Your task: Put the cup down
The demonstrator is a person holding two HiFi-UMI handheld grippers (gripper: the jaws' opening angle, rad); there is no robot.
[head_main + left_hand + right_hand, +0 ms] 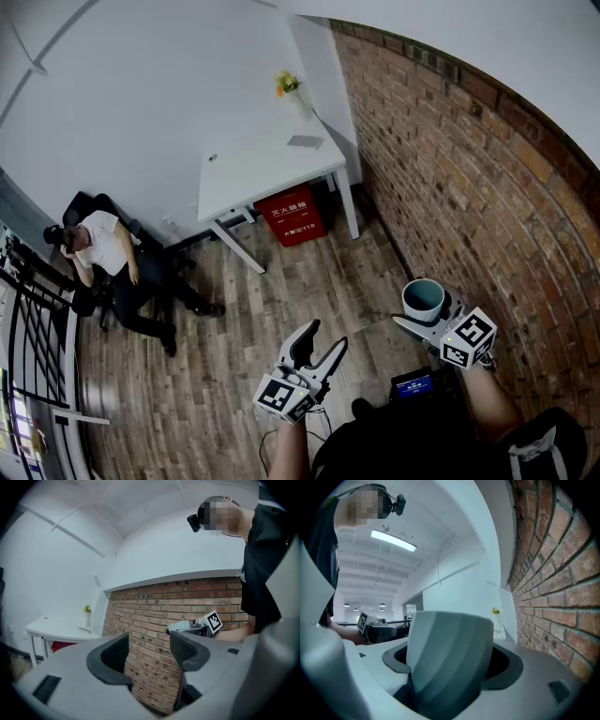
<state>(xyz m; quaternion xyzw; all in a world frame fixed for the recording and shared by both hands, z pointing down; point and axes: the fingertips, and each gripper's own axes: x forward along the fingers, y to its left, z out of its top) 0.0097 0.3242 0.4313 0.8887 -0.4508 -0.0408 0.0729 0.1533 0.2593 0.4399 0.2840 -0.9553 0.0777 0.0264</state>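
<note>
A grey cup [424,299] with a teal inside stands upright between the jaws of my right gripper [427,314], held in the air beside the brick wall. In the right gripper view the cup [447,658] fills the gap between both jaws, and the gripper [449,667] is shut on it. My left gripper [319,349] is held lower and to the left with its jaws apart and nothing between them. In the left gripper view that gripper [149,654] faces the bricks, with the right gripper [197,626] seen beyond.
A white table [272,169] stands far off by the wall, with a vase of yellow flowers [289,87] and a flat grey object [305,142] on it. A red box [291,216] sits under it. A person [108,258] sits on a chair at the left. Wood floor [281,300] lies between.
</note>
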